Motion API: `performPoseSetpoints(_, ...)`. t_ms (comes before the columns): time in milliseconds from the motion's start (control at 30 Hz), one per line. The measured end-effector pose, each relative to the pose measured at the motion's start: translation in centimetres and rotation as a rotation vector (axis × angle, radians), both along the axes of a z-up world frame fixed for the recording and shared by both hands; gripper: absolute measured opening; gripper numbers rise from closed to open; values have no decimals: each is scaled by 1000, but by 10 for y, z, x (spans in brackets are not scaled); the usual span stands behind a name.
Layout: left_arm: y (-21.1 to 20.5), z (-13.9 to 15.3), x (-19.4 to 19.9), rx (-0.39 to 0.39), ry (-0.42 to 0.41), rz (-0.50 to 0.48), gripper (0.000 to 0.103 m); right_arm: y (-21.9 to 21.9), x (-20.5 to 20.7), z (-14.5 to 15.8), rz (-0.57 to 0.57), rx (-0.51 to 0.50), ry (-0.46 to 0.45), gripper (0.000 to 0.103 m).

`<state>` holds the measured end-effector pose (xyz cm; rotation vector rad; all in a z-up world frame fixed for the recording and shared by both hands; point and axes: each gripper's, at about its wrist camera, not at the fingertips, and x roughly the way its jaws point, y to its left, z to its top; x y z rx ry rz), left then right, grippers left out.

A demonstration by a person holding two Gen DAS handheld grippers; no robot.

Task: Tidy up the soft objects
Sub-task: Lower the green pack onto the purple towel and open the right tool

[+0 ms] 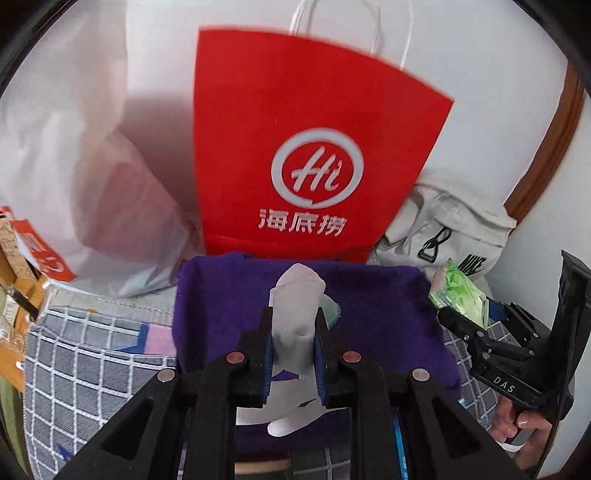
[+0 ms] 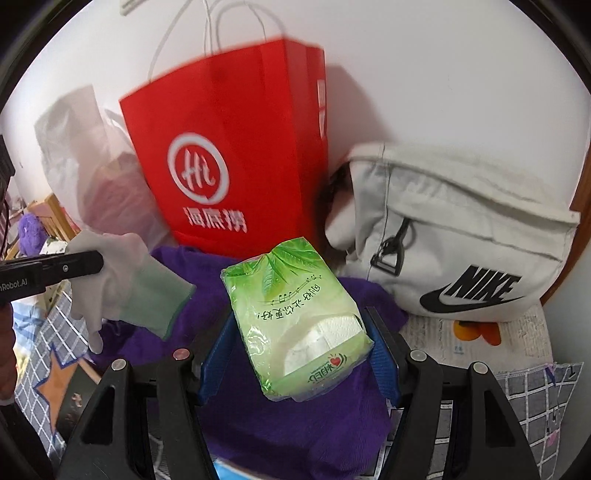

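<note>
Both hands are loaded right now: the left tool [image 1: 293, 354] is clamped on a white glove [image 1: 295, 314], squeezed near its middle so the fingers dangle below and the cuff sticks out ahead, and the right tool [image 2: 299, 350] is closed around a green tissue pack [image 2: 295, 317], which sits tilted between the pads. Both hang over a purple cloth [image 1: 369, 314] spread on a checked bed cover [image 1: 92, 350], with the red bag [image 1: 295, 147] standing right behind it and a white Nike bag [image 2: 461, 240] off to the right. My guess is they're headed for the red bag, and that's where it gets dicey. It's tall, light paper, so bumping the rim with either tool could tip it or fold the mouth shut. The pack's wrapper is slick and it's held crooked, so it might twist out on the way up. The floppy glove could snag on the bag's edge or the string handles [image 1: 369, 33] and end up draped outside. Also, two tools aiming at one narrow opening could clash.
</note>
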<state>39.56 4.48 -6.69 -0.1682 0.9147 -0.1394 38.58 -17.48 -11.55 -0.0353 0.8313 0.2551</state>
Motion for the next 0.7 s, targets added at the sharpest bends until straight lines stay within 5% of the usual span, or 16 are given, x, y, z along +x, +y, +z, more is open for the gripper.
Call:
performPoseSetpoints(367, 16, -42, 22, -20, 79, 15, 18, 8, 25, -54, 32, -72, 117, 66)
performPoseSetpoints(700, 28, -61, 34, 10, 127, 57, 18, 0, 35, -70, 19, -66, 185, 66)
